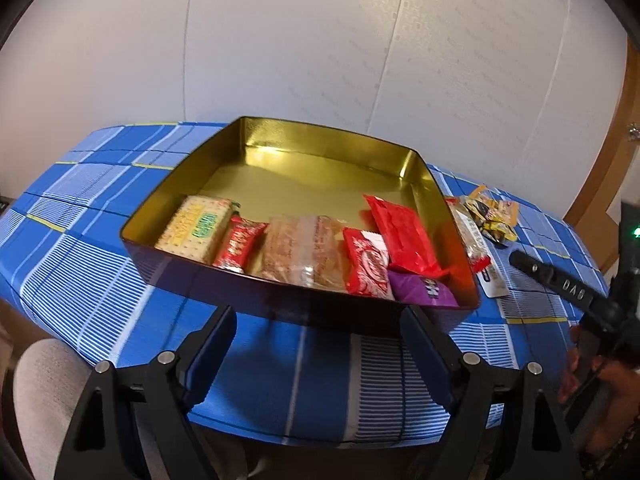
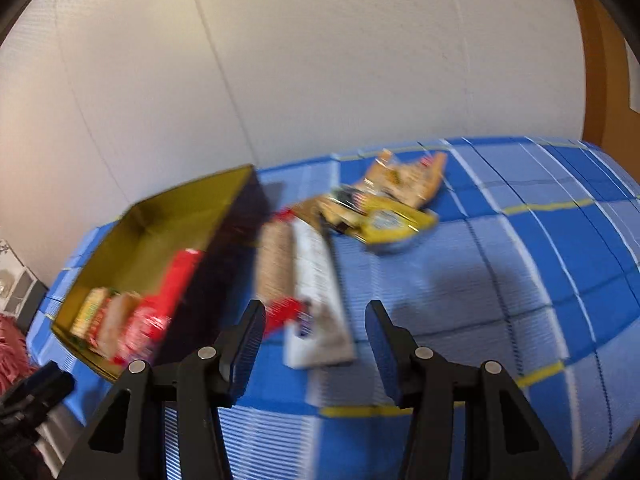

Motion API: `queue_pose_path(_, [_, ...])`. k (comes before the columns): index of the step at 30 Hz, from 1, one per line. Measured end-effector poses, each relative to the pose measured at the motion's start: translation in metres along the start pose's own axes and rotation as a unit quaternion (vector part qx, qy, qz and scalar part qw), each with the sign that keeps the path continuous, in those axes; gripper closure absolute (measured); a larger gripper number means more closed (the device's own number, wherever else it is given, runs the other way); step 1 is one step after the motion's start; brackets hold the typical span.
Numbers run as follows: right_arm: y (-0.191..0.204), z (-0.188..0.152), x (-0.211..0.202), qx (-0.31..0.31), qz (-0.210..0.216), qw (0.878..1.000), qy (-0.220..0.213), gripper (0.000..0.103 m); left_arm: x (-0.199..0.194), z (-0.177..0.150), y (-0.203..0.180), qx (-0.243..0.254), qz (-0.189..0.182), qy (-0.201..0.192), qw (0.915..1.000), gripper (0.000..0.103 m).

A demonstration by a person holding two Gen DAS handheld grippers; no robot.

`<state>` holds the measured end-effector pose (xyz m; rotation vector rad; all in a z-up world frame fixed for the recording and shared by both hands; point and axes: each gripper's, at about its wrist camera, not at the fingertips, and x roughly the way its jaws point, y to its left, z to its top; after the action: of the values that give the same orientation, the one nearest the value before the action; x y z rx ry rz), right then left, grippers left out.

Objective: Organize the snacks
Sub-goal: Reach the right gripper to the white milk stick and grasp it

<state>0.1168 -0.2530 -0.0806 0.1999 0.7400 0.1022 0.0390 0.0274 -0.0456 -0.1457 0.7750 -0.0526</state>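
Six packets are recorded inside the gold-lined tin (image 1: 168, 200), lined along its near wall: a cracker packet (image 1: 194, 226) at the left, then a small red packet (image 1: 238, 246), a clear bag of brown biscuits (image 1: 304, 248), a red-and-white wafer bar (image 1: 366, 266), a red pouch (image 1: 402, 232) and a purple packet (image 1: 422, 289) at the right corner. The far half of the tin is bare. Still outside, on the checked surface (image 2: 520, 248) just right of the tin, a long biscuit sleeve (image 2: 274, 260) and a white bar (image 2: 318, 300) are noted side by side, with a pile of yellow packets (image 2: 384, 216) further back. The task is judged a little over half done. The right hand-held gripper (image 2: 316, 334) is seen with jaws apart and nothing between them, aimed near the white bar; this view is blurred. The left hand-held gripper (image 1: 318, 350) is held wide apart and empty in front of the tin's near wall.
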Motion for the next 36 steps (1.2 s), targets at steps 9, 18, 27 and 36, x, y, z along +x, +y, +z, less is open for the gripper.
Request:
queue_pose_path(9, [0.011,0.014,0.027,-0.027,0.001,0.999,0.022,0.050,0.000,-0.004,-0.015,0.021,-0.003,0.008,0.9997,0.018])
queue_pose_path(18, [0.030,0.040,0.073,-0.025,0.019,0.997,0.070,0.041,-0.003,-0.005,-0.014,0.025,0.003,0.008,0.9997,0.018])
queue_pose_path(27, [0.022,0.024,0.059,-0.053,0.040,0.996,0.052,0.051,-0.004,-0.006,-0.018,0.038,0.005,0.006,0.9993,0.018])
queue_pose_path(36, [-0.029,0.002,0.011,-0.047,-0.003,0.998,0.039,0.053,-0.004,-0.007,-0.038,0.066,0.002,0.006,0.9978,0.018])
